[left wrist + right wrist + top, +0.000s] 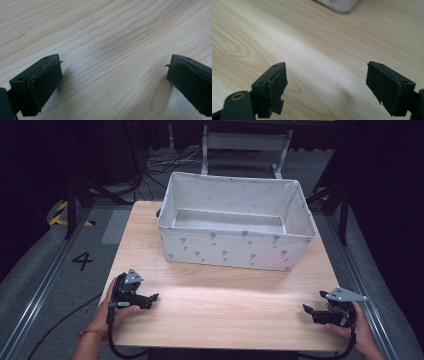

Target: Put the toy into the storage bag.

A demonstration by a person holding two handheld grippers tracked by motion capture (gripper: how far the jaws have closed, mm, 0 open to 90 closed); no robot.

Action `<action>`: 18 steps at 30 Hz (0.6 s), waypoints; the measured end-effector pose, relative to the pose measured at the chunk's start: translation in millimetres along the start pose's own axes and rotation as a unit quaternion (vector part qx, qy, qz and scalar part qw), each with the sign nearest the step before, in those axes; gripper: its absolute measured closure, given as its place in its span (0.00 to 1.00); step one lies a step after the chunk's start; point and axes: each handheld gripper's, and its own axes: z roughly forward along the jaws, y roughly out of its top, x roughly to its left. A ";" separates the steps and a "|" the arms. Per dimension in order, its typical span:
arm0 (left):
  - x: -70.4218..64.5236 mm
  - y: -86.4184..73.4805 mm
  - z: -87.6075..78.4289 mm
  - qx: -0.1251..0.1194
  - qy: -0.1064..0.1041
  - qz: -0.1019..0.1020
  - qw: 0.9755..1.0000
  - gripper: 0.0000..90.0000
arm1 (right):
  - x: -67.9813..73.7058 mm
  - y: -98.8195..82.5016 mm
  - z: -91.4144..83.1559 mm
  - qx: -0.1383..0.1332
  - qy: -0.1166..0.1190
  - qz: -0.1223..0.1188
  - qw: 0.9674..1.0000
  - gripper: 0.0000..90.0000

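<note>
both tongs, left (153, 297) and right (307, 309), rested spread and empty at near table (225, 305) edge. fabric bin (235, 247) stood well beyond, long axis crosswise, roughly equidistant from both hands.

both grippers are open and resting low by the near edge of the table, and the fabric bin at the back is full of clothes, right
Not quite: the fabric bin is empty, as the high view shows. The rest holds: the left gripper and right gripper are open, low by the near edge of the table.

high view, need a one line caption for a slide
Two open hand-held grippers, left gripper and right gripper, rest near an empty fabric bin on a wooden table.
</note>
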 end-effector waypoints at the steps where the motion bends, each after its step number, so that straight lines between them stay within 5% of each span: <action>1: 0.0 0.0 0.0 0.000 0.000 0.000 1.000 0.00 | -1.0 -2.1 1.0 0.006 -0.008 0.008 1.000 0.19; 5: 0.0 0.0 0.0 0.000 0.000 0.000 1.000 0.00 | -3.0 -9.2 6.2 0.014 -0.023 0.028 0.999 0.17; 8: 0.1 0.2 0.2 -0.001 0.001 0.000 1.000 0.00 | -7.8 -13.8 9.8 0.000 -0.006 0.058 0.998 0.16; 18: -0.3 1.0 0.7 0.001 0.003 -0.004 1.000 0.00 | -8.5 -12.7 11.5 0.003 -0.006 0.067 0.998 0.15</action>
